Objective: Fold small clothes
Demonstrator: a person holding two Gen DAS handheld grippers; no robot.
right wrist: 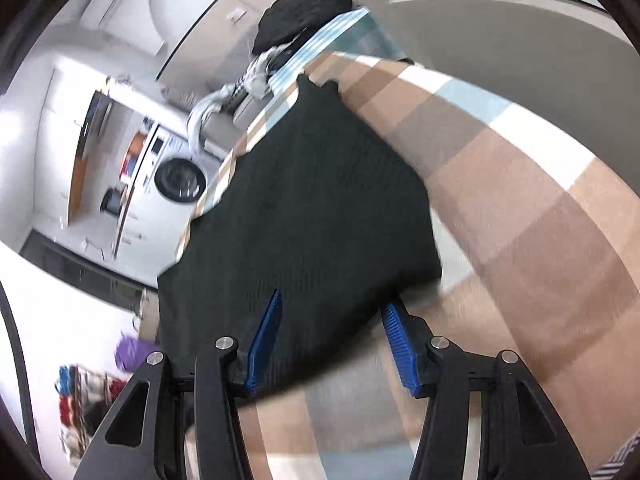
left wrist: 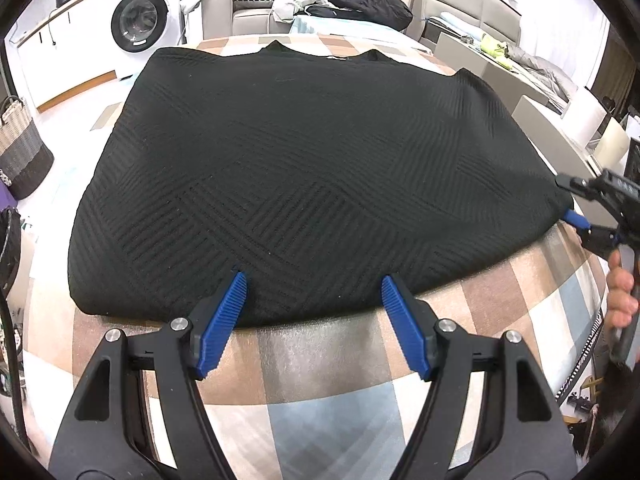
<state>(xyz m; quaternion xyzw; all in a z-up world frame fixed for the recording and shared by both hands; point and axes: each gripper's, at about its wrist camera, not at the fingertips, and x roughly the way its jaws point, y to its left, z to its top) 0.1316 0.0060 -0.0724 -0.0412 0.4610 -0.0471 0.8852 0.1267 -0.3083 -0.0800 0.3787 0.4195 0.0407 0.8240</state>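
- The black knitted garment with a raised diagonal-rib pattern (left wrist: 304, 168) lies spread flat on the checked beige, brown and pale-blue table covering (left wrist: 320, 364), its near hem just ahead of the left tongs (left wrist: 314, 286) and its neckline at the far end.
- The left tongs stand apart, their blue ribbed pads (left wrist: 220, 324) either side of a stretch of the near hem; the tips lie over the cloth edge but nothing is pinched.
- The right tongs (right wrist: 332, 312) are also apart. In the right wrist view the garment's near corner lies between the two blue pads, which do not press on it. In the left wrist view the same tool sits off to the right at the hem's far corner, with a person's fingers (left wrist: 622, 292) on its handle.
- The right wrist view is blurred, so exact contact there is hard to read.
- The knit looks thick, soft and limp: light to lift, likely to sag between two holds, and rough enough not to slip from ribbed pads.
- The best holds seem to be the two near hem corners, taking both layers at the edge.
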